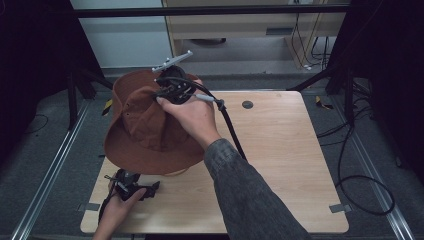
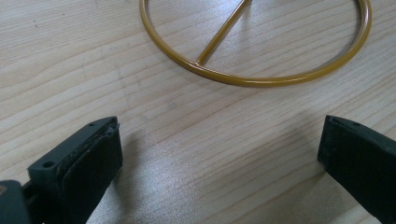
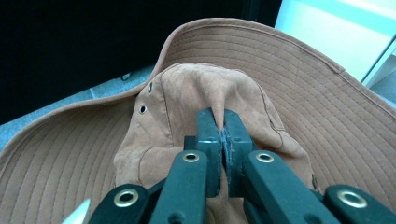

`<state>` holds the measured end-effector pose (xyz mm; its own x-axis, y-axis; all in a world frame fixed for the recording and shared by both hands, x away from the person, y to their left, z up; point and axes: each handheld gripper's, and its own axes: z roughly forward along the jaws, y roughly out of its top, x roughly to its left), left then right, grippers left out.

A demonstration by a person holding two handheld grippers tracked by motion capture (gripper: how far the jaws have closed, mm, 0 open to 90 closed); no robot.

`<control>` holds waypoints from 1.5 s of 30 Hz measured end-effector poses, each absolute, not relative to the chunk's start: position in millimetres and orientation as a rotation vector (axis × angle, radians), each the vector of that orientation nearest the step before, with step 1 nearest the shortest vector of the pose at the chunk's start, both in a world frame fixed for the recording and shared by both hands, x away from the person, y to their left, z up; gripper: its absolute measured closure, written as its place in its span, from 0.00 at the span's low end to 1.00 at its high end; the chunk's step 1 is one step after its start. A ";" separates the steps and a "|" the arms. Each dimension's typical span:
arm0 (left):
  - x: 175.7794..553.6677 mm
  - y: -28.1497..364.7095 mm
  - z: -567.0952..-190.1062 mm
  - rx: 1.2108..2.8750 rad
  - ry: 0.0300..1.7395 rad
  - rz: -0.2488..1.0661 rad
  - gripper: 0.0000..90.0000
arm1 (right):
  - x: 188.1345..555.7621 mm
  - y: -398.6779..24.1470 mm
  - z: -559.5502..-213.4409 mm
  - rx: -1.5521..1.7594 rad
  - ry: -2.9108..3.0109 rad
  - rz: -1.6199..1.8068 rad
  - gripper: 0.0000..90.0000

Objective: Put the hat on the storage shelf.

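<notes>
Wooden table (image 1: 280, 150): one brown hat (image 3: 196, 93) pinched in right gripper (image 3: 223, 128) jaws, left gripper (image 2: 219, 154) wide, empty.

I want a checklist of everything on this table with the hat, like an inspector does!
Surface: wooden table, bare grain, a round dark plug near the far edge.
Job's things: brown hat with a wide brim; yellow metal ring with a spoke lies flat on the wood.
Clutter: nothing seen.
Grippers: right gripper shut on a fold of the hat's crown; left gripper open, low over the wood, nothing between its jaws.
Cables: black cable trails from the right gripper; more loop on the floor.
Surroundings: grey floor, dark frame, pale cabinet behind.
</notes>
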<state>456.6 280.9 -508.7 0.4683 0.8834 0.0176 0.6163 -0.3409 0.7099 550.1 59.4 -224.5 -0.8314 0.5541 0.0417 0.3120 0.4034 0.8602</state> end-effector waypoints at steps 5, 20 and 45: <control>456.6 280.9 -508.7 2.078 1.240 0.536 0.00 | 550.2 61.7 -227.9 0.757 2.422 1.386 0.98; 457.0 281.2 -508.4 2.085 1.236 0.534 0.00 | 552.1 61.3 -234.5 0.775 2.435 1.370 0.97; 457.1 280.9 -508.6 2.084 1.235 0.536 0.00 | 559.2 66.2 -238.6 0.774 2.439 1.357 0.90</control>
